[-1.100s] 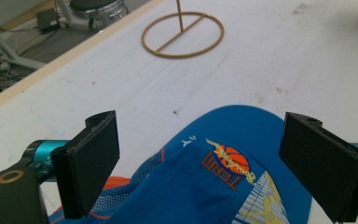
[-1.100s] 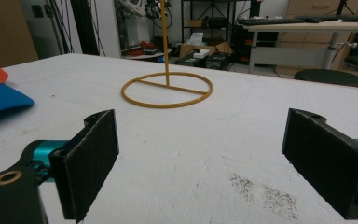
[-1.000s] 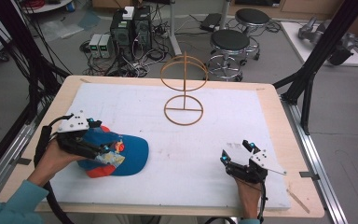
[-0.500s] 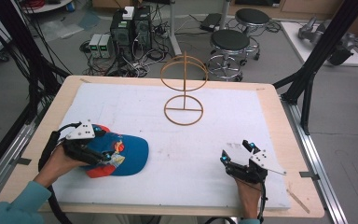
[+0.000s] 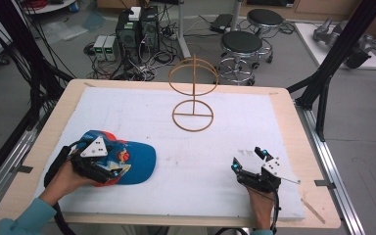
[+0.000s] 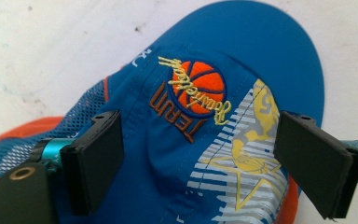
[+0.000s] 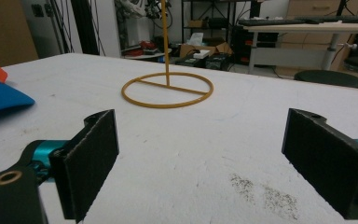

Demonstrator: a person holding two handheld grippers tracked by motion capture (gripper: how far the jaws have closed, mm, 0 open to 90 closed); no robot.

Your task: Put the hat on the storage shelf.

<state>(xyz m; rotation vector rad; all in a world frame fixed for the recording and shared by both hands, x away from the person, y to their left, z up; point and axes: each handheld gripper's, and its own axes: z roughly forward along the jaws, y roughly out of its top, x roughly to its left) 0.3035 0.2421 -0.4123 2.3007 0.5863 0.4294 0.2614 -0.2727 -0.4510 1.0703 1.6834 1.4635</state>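
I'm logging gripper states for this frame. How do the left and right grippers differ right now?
The left gripper sits over the blue cap, its open jaws straddling the crown beside the basketball logo; the right gripper has nothing between its jaws, just the white mat. The left gripper is near the table's left edge, the right gripper near the front right, facing the wire stand. Both are open and hand-held.

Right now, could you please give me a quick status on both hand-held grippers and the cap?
Left hand-held gripper open, jaws astride blue cap. Right hand-held gripper open, holding nothing. Wire stand beyond, clear of both.
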